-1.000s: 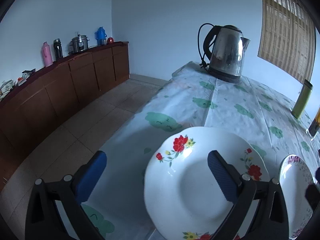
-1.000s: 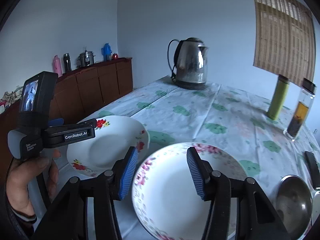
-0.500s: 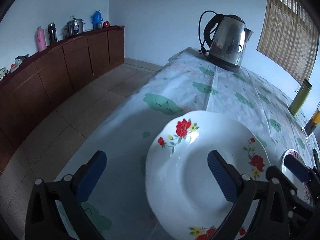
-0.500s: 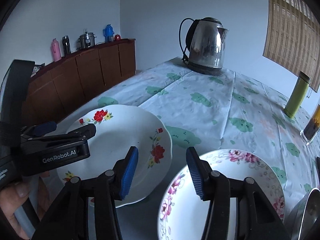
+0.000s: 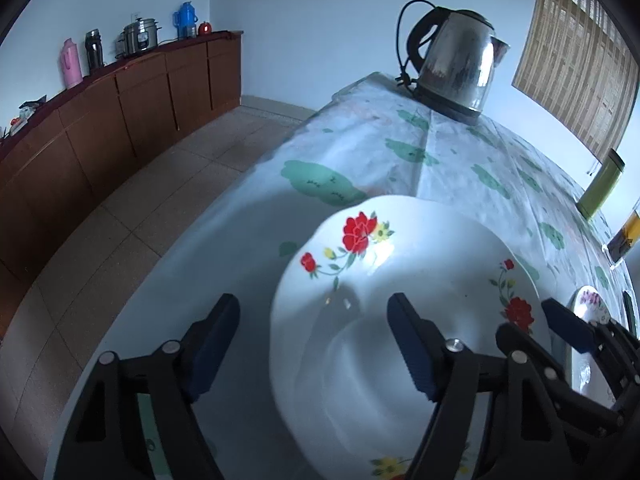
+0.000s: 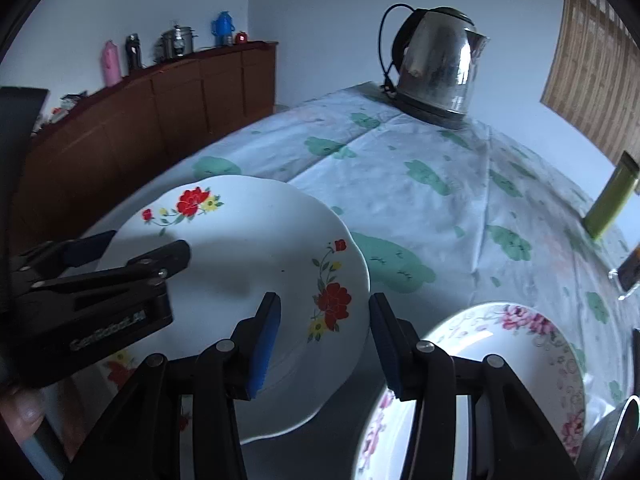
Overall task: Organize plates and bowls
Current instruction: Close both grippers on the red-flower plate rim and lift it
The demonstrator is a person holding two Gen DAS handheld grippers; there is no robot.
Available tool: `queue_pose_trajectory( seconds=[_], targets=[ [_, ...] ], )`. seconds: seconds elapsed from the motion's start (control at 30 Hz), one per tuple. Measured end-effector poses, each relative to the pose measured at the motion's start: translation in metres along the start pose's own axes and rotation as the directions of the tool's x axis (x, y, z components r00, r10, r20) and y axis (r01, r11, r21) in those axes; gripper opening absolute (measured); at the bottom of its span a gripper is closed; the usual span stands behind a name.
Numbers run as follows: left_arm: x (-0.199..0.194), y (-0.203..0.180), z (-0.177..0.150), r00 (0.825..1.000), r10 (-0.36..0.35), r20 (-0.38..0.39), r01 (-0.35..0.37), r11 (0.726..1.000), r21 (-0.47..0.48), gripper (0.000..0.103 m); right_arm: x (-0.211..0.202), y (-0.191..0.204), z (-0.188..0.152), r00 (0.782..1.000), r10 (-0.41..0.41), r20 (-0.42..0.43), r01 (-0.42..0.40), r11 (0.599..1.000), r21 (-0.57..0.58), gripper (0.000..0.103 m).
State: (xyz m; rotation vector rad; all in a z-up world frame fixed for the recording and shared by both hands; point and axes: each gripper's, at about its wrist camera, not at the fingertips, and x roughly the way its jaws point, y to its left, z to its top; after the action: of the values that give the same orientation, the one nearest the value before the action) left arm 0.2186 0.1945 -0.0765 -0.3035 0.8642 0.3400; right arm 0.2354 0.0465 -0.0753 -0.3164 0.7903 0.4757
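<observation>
Both grippers are black plastic with angular, open-framed finger arms joined by silver round-headed screws. The left gripper [image 5: 312, 344] and right gripper [image 6: 324, 344] carry ribbed dark-blue pads on their fingertips. White "GenRobot.AI" lettering runs along the left gripper's side.

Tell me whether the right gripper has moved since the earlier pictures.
Yes. The right gripper has shifted left, from over the pink-flowered plate to the red-flowered plate's right rim, which lies between its closing jaws, untouched.
</observation>
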Motion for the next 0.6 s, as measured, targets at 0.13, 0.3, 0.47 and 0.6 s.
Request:
queue_pose_trajectory(
  seconds=[0.13,0.3,0.47,0.6],
  targets=[
    [0.001,0.015,0.002,1.000,0.001,-0.002,-0.001,0.998,-0.060,0.076,-0.002,0.008,-0.002,0.999,0.049,0.004,-0.048,0.998,-0.029,0.048],
    [0.003,0.005,-0.002,1.000,0.030,0.000,-0.030,1.000,-0.004,0.063,0.004,0.013,-0.003,1.000,0.017,-0.010,-0.017,0.999,-0.036,0.044],
    [0.000,0.002,-0.003,1.000,0.025,0.016,-0.025,1.000,0.017,0.050,-0.001,0.014,-0.011,1.000,-0.001,0.025,0.002,0.999,-0.042,0.033],
    [-0.004,0.002,-0.002,0.999,0.034,0.042,-0.035,0.999,0.017,0.048,-0.005,0.008,-0.012,0.999,0.036,0.030,-0.036,0.999,-0.006,0.031]
  ],
)
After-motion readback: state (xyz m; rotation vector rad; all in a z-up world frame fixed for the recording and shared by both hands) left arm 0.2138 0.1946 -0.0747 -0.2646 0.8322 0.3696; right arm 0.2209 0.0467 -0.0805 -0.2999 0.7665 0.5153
